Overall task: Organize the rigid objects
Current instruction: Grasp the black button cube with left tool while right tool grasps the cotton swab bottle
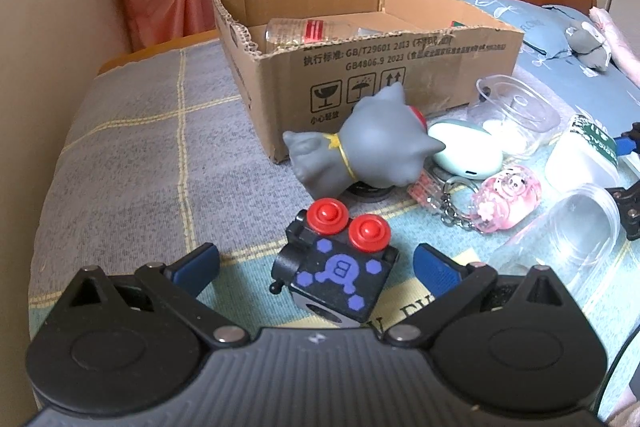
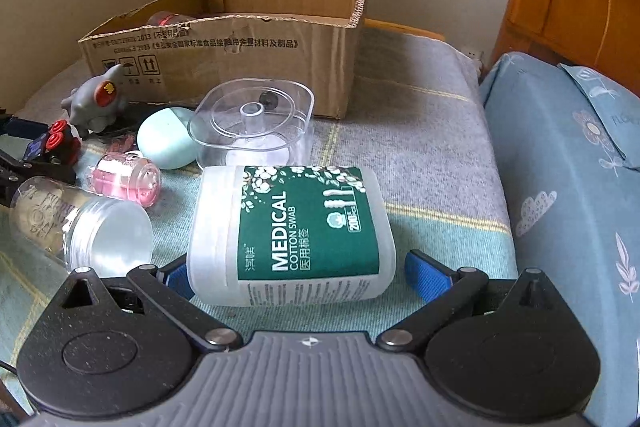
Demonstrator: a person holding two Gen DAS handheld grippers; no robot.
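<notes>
While your left gripper [image 1: 316, 267] gapes wide around the black cube toy [image 1: 334, 277], bare blanket [image 1: 132, 155] lies leftward. Your right gripper [image 2: 294, 273] spreads wide astride the cotton swab jar [image 2: 290, 233], the cardboard box [image 2: 240, 51] standing beyond.

Bare blanket [image 1: 132, 155] left of box [image 1: 400, 83] — toy cat [image 1: 360, 147], probably blocking front

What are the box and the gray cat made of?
The box looks like plain brown cardboard: its torn rim shows wavy corrugation, and the finish is dull. The cat seems to be smooth matte plastic or rubber, with an even gray molded surface; which one is hard to tell.
</notes>
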